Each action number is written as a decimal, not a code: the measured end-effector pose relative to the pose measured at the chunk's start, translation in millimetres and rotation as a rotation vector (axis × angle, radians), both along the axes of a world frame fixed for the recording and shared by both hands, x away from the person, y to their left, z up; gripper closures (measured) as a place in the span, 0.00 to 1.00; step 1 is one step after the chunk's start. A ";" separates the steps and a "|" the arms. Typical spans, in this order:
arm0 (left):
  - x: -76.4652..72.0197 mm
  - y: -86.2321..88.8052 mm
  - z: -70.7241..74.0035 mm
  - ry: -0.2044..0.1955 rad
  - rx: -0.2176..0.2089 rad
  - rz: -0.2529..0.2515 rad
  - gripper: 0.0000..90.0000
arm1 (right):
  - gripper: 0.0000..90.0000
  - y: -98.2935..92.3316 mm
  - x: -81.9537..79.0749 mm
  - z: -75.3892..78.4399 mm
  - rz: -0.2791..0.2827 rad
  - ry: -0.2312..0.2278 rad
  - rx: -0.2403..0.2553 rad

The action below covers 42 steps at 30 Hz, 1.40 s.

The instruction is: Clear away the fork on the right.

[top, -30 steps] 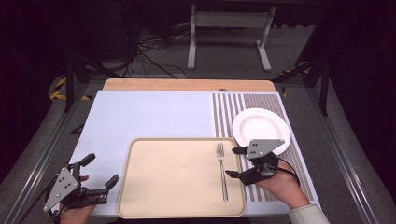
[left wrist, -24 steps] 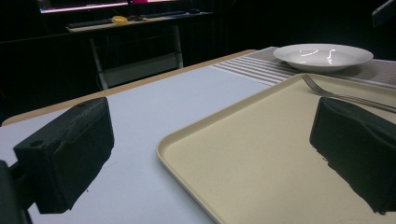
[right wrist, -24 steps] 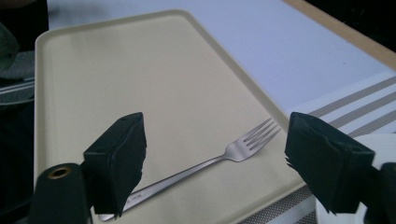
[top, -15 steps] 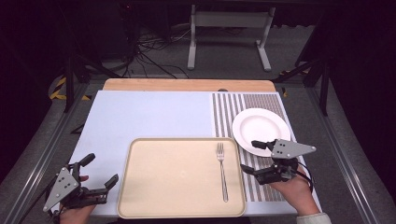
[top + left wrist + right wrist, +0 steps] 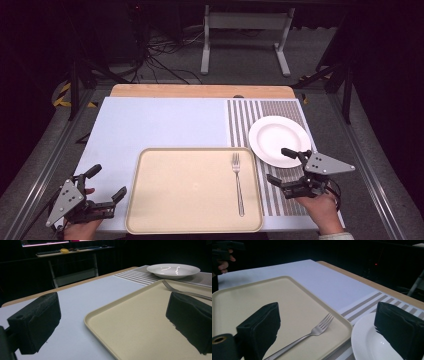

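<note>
So my right gripper [image 5: 286, 166], jaws just spread with nothing between, sits at the fork's [image 5: 237, 181] three o'clock, fork flat on tray [image 5: 150, 210]; left gripper [image 5: 106, 184] released, idle.

Bright lit tabletop, dark surroundings, mild softness

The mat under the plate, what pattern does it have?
The mat has grey and white stripes, clearest in the high view, with the plate resting on it.
</note>
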<state>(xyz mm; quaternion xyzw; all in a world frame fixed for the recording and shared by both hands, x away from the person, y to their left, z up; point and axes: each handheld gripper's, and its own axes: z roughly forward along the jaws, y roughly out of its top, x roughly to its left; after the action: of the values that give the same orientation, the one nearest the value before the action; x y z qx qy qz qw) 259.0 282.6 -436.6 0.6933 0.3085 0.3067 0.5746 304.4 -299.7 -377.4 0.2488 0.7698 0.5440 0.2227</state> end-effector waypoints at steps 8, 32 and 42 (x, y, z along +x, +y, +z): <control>0.0 0.1 0.1 -0.001 0.000 0.001 0.01 | 0.05 -13.1 -5.6 -7.4 -0.083 -0.055 0.051; 0.7 0.8 0.0 0.000 0.008 0.001 0.01 | 0.01 -50.9 -10.9 -40.2 -0.204 -0.093 0.086; 1.0 1.0 -0.4 -0.001 0.004 -0.006 0.01 | 0.00 -56.6 -7.3 -53.6 -0.213 -0.074 0.079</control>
<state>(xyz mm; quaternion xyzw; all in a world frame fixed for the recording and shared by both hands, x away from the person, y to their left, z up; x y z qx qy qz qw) 259.9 283.6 -437.0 0.6953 0.3053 0.3060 0.5742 297.1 -356.3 -431.0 0.3176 0.7080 0.5562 0.2977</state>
